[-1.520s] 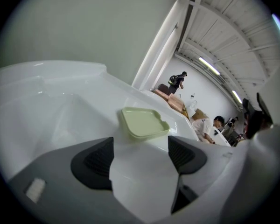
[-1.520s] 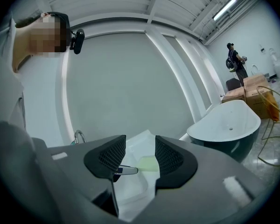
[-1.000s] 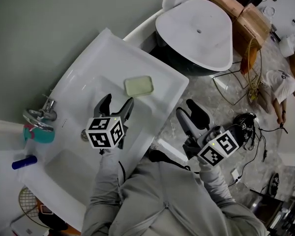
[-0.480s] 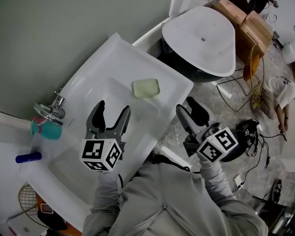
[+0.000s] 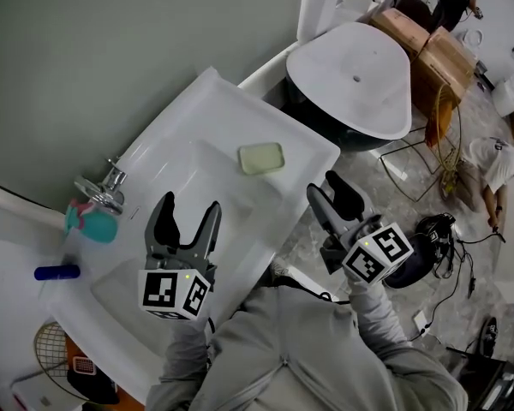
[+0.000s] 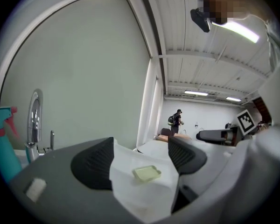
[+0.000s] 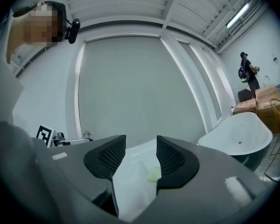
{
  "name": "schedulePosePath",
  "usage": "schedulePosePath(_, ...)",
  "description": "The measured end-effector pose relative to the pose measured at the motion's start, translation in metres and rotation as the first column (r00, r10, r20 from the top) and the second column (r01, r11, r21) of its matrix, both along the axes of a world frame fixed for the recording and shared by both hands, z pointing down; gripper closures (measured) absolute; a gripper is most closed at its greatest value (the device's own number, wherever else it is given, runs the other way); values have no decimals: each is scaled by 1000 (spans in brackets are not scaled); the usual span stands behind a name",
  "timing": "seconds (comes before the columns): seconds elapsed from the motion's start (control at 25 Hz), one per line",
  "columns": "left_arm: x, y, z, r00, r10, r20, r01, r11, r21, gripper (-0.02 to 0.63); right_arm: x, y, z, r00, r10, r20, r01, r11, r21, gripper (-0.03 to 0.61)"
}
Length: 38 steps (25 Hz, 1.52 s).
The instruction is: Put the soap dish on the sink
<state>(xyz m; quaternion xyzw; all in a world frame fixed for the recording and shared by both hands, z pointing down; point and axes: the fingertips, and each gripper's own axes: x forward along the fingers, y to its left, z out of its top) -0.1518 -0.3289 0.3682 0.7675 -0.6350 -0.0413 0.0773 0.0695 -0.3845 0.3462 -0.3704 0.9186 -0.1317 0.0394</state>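
Note:
A pale green soap dish [image 5: 261, 157] lies flat on the right end of the white sink [image 5: 184, 144], near its front corner. In the left gripper view the soap dish [image 6: 146, 173] shows between the two jaws, some way ahead of them. My left gripper [image 5: 185, 217] hangs open over the sink basin with nothing in it. Right of the sink, above the floor, my right gripper [image 5: 332, 192] is open and empty. Its own view catches the soap dish [image 7: 154, 173] just beside the right jaw, farther off.
A chrome tap [image 5: 110, 182] stands at the sink's back edge, with a teal spray bottle [image 5: 92, 223] and a blue object [image 5: 56, 272] to its left. A white bathtub [image 5: 353, 80] sits beyond the sink. Cardboard boxes [image 5: 437, 41], cables and another person [image 5: 501, 161] are on the floor to the right.
My left gripper has drawn back from the soap dish toward me, over the basin. The soap dish stays where it was on the sink. The right gripper has hardly moved.

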Motion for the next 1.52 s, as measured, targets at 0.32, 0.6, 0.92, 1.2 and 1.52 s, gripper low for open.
schedulePosePath(0.32, -9, 21, -13, 1000, -12, -2, 12, 999, 39, 221, -8, 14, -3, 1000, 2, -8, -2, 1000, 6, 391)
schedulePosePath(0.6, -10, 28, -13, 1000, 7, -15, -7, 999, 49, 222, -12, 26, -3, 1000, 8, -25, -7, 1000, 10, 391)
schedulePosePath(0.92, -6, 26, -10, 999, 34, -20, -33, 998, 47, 221, -16, 32, -5, 997, 8, -72, -5, 999, 43, 391)
schedulePosePath(1.2, -3, 24, -8, 999, 48, -13, -47, 998, 40, 221, -14, 32, -4, 996, 25, -80, -22, 999, 44, 391)
schedulePosePath(1.52, 0, 24, -9, 999, 53, -5, -53, 998, 38, 221, -10, 33, -4, 997, 34, -70, -31, 998, 47, 391)
